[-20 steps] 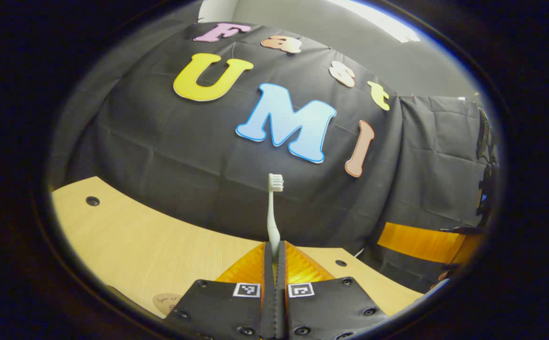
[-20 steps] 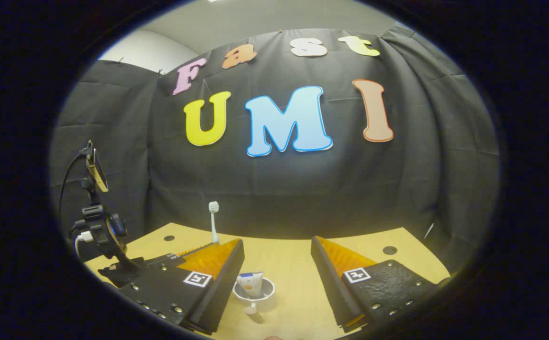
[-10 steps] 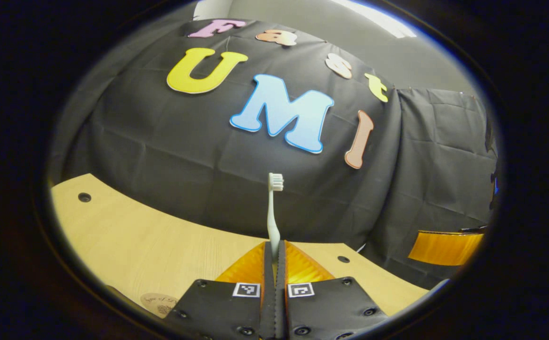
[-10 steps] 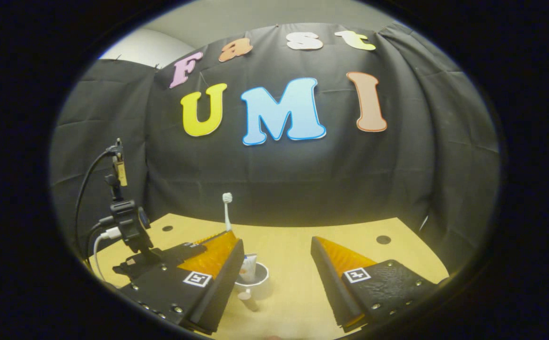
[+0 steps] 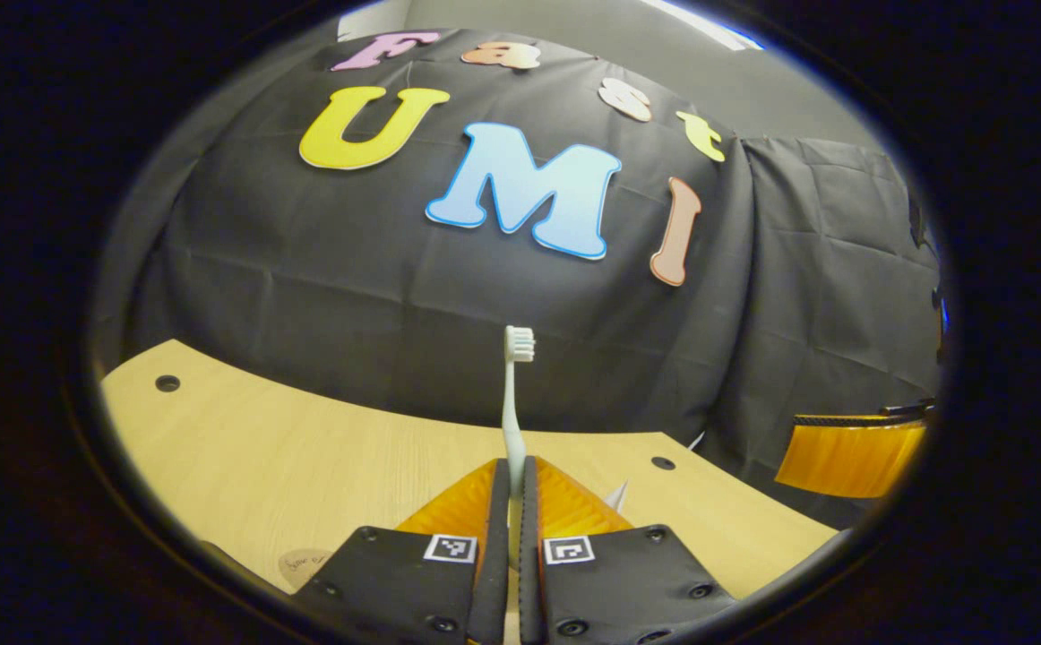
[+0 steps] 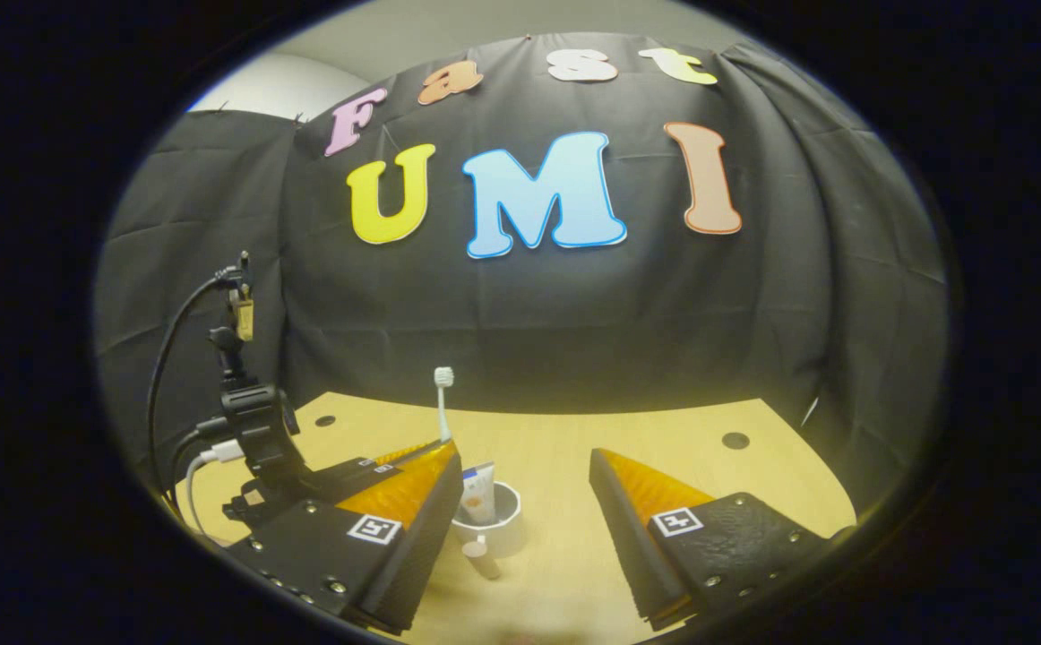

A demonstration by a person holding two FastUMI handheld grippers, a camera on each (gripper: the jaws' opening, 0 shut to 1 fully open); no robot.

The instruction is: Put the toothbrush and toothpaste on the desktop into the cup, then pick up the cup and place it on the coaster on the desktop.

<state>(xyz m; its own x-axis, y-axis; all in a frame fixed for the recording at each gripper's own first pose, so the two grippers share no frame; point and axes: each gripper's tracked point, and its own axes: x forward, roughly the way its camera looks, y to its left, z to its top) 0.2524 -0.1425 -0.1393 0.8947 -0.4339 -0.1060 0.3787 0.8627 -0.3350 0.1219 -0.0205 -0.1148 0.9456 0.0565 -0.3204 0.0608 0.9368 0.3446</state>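
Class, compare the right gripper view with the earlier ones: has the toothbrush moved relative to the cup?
Yes. The toothbrush, clamped upright in the left gripper, has shifted right toward the cup holding the toothpaste.

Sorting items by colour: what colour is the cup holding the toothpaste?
White. The cup shows best in the right gripper view, with the toothpaste in it.

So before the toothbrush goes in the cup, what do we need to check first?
1. Left gripper shut on the toothbrush: ok.
2. Toothbrush upright, bristles up: ok.
3. Toothpaste already in the cup: ok.
4. Toothbrush lined up over the cup: cannot tell.
5. Right gripper open and not blocking the cup: ok.
6. Coaster on the desktop free for later: cannot tell, mostly hidden.
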